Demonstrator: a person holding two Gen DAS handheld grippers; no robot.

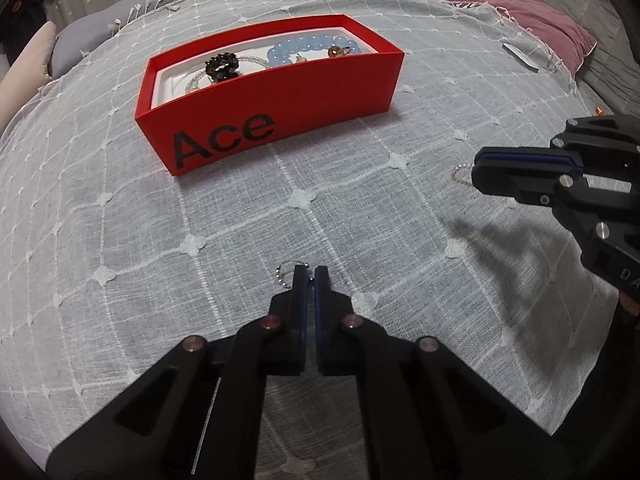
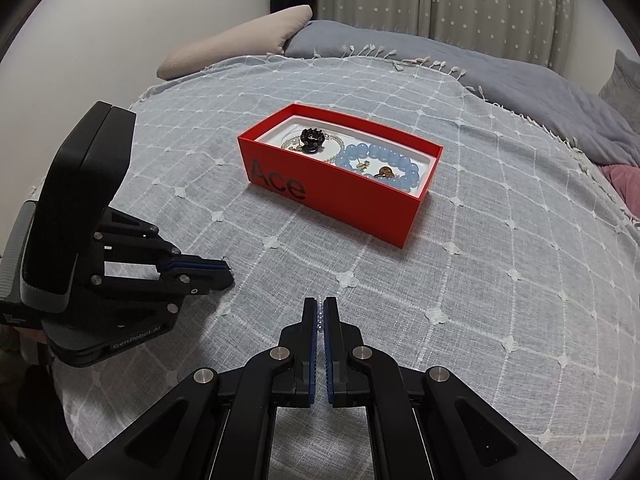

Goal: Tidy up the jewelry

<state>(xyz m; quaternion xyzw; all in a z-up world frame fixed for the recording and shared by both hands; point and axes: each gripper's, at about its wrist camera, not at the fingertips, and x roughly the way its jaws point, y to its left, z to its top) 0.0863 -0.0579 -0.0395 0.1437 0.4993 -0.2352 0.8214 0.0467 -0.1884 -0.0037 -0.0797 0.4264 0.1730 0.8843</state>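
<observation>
A home bedroom. A grey woven bedspread with white grid stitching and tassel fringe covers the bed; a beige pillow lies upper left, star-printed curtains hang along the top, and a pink velvet cushion sits upper right.

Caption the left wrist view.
Left gripper shut on a ball chain, red box of jewelry ahead.

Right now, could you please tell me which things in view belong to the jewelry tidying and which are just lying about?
Belongs to the job:
red box
blue bead bracelet
dark flower piece
silver ball chain
pearl strand

Lying about:
pink pillow
beige pillow
small white object
</observation>
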